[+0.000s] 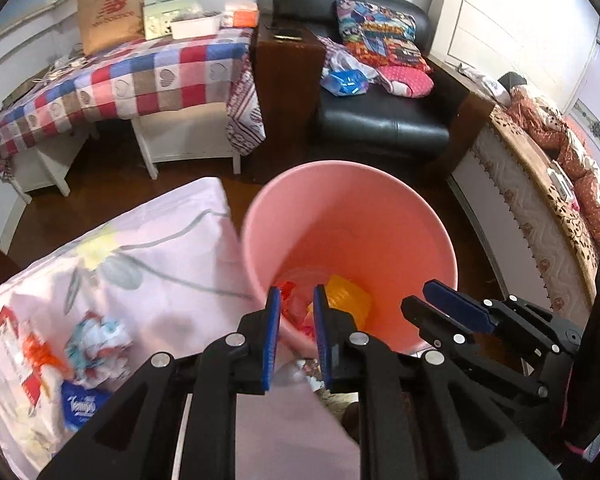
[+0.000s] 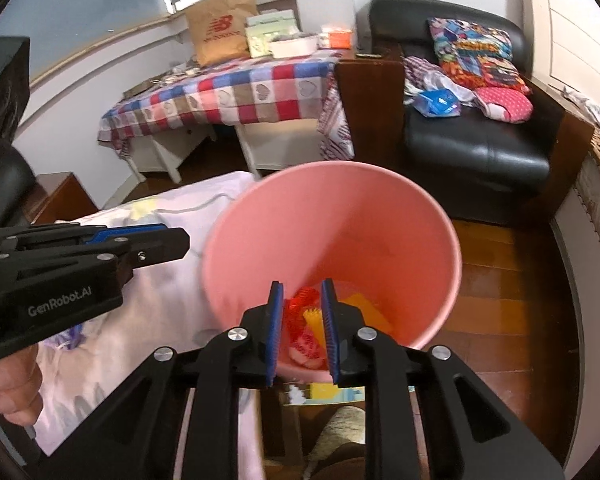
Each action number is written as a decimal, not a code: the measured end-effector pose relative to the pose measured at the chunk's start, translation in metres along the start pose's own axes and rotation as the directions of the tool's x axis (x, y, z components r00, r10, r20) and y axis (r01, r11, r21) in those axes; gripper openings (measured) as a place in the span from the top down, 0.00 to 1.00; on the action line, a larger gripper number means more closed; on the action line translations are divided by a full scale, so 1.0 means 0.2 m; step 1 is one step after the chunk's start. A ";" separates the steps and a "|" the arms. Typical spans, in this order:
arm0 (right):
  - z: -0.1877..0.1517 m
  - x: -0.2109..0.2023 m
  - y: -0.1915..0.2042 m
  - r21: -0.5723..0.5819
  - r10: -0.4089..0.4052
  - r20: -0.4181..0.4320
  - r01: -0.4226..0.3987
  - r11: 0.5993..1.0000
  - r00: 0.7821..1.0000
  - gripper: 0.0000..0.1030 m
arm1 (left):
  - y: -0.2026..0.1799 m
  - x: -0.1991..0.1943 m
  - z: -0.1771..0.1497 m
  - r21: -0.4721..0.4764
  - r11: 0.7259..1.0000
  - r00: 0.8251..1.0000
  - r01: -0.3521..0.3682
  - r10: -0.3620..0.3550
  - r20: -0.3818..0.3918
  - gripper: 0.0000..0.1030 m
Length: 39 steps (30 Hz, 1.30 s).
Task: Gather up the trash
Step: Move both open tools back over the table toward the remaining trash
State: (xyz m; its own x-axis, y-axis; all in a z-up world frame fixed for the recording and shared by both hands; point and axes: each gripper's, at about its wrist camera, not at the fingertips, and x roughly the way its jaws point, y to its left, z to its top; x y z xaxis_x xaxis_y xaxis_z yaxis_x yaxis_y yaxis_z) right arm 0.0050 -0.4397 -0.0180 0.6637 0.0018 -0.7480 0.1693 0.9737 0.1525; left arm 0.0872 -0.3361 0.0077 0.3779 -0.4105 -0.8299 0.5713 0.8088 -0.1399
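a: where's the bin?
b: the pink bucket point(image 1: 352, 216) fills the middle of the left wrist view, rim tilted toward the lens. red and yellow wrappers point(image 1: 340, 300) lie at its bottom.

a: and the left gripper point(image 1: 297, 336)?
b: low centre of that frame, over the near rim of the bucket. its blue pads stand a little apart, and nothing is pinched between them; the wrappers only show through the gap.

a: the right gripper point(image 2: 302, 332)?
b: same pose in its own view, low centre, above the bucket's near edge. its pads are slightly parted too, with nothing held.

a: anything still outside the bucket?
b: yes. at the lower left of the left wrist view, on the pale floral cloth point(image 1: 160, 248), there's a crumpled paper point(image 1: 100, 340), a blue tissue pack point(image 1: 80, 404) just below it, and a red and white wrapper point(image 1: 24, 352) to the left, blurred.

a: background?
b: a black armchair point(image 1: 384, 124) at upper right, a checked tablecloth point(image 1: 140, 76) at upper left.
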 end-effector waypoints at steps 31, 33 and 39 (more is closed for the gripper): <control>-0.24 0.02 0.70 -0.189 0.239 -0.128 -0.261 0.947 0.962 0.81 | 0.96 -0.56 -0.83 -0.277 0.949 0.986 -0.152 0.164 0.022 0.67; -0.26 0.04 0.75 -0.202 0.253 -0.146 -0.279 0.939 0.956 0.81 | 1.02 -0.57 -0.88 -0.304 0.939 0.985 -0.161 0.171 0.008 0.67; -0.30 0.08 0.87 -0.244 0.285 -0.188 -0.326 0.913 0.940 0.81 | 1.10 -0.54 -1.02 -0.357 0.921 0.987 -0.156 0.158 -0.024 0.64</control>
State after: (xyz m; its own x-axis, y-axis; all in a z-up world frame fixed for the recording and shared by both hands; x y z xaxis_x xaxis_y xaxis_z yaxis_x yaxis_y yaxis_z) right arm 0.0014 -0.2566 -0.0431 0.5353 0.3221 -0.7808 -0.2393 0.9444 0.2255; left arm 0.0237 -0.0271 -0.0433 0.4459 -0.2675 -0.8542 0.2074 0.9592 -0.1921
